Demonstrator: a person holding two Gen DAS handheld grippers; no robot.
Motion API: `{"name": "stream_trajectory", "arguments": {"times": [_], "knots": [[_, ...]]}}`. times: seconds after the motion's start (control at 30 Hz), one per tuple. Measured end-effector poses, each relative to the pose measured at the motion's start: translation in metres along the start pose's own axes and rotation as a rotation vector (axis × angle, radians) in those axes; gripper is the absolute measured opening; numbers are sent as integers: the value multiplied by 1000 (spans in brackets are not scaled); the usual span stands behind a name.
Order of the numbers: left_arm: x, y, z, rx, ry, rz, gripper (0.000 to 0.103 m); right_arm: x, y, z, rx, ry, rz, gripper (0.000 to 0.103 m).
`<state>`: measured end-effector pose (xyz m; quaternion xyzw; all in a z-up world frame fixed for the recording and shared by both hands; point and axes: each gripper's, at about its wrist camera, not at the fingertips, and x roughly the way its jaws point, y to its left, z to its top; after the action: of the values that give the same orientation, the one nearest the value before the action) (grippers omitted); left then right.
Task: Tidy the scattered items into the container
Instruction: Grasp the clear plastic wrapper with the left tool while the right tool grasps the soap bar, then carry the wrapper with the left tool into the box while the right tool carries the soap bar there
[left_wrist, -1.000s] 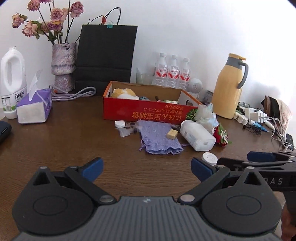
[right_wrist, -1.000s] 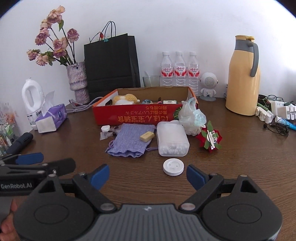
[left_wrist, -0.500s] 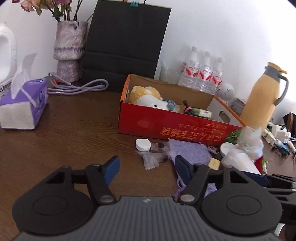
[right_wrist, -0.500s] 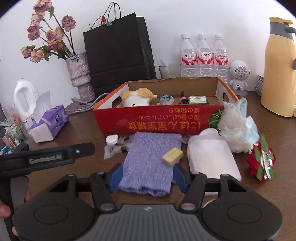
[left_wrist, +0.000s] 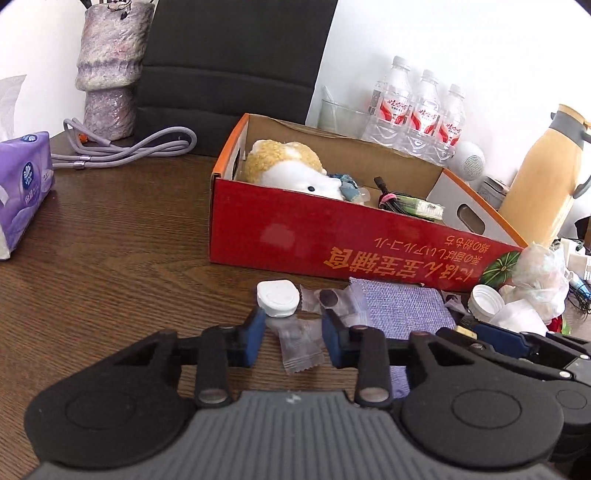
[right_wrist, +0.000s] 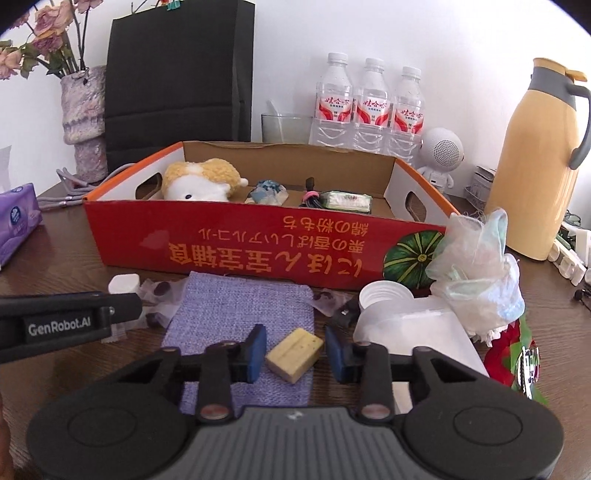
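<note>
The red cardboard box (left_wrist: 332, 236) (right_wrist: 221, 236) holds a plush toy and small items. In front of it lies a purple cloth pouch (left_wrist: 402, 314) (right_wrist: 243, 306). My left gripper (left_wrist: 293, 338) is low over the table with its jaws closing around a clear plastic wrapper (left_wrist: 301, 349); a thin gap shows at the pads. A white cap-like piece (left_wrist: 277, 298) lies just beyond its left fingertip. My right gripper (right_wrist: 295, 349) hovers over the pouch, its jaws closing around a small yellow block (right_wrist: 295, 354), with the pads still a sliver clear of it.
A white plastic container (right_wrist: 413, 328), a crumpled bag (right_wrist: 476, 273) and a red-green ornament (right_wrist: 517, 354) lie right of the pouch. A tissue pack (left_wrist: 22, 192), a vase (left_wrist: 107, 74), water bottles (right_wrist: 369, 107) and a yellow jug (right_wrist: 535, 166) stand around the box.
Both grippers have come forward and down toward the items in front of the box. Their jaws have narrowed from wide open, the left around the wrapper, the right around the yellow block.
</note>
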<state>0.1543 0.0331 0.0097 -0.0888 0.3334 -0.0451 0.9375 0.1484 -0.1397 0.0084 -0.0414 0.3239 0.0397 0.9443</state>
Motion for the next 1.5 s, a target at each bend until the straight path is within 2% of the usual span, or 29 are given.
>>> {"name": "stream_trajectory", "arguments": {"times": [0.1, 0.17, 0.4, 0.63, 0.67, 0.73, 0.8, 0.87, 0.93, 1.07, 1.33, 1.5], "knots": [[-1, 0, 0, 3, 13, -30, 26, -1, 5, -1, -27, -14, 32, 32], [-2, -1, -1, 6, 17, -39, 18, -2, 7, -2, -28, -24, 72, 32], [-17, -1, 1, 8, -24, -37, 16, -13, 5, 3, -30, -54, 73, 24], [-60, -5, -6, -10, -119, -17, 16, -10, 9, -4, -69, 3, 60, 26], [-68, -6, -8, -10, -132, -14, 16, -8, 11, -5, -76, 4, 54, 27], [-82, -8, -14, -15, -144, -9, 16, -8, 12, -5, -82, 12, 30, 40], [-92, -9, -20, -17, -143, -3, 16, -12, 10, -6, -83, 17, 20, 44], [-99, -11, -25, -13, -140, 2, 16, -17, 8, -8, -75, 17, 26, 42], [-103, -11, -28, -9, -135, 3, 16, -17, 9, -12, -94, 22, 34, 30], [-112, -15, -28, -5, -149, -6, 16, -21, 8, -11, -82, 5, 54, 23], [-141, -31, -29, 3, -211, -14, 16, -93, -12, -2, -38, -128, 85, 21], [-158, -53, -45, 38, -223, -45, 16, -146, -27, -25, -14, -155, 127, 21]]}}
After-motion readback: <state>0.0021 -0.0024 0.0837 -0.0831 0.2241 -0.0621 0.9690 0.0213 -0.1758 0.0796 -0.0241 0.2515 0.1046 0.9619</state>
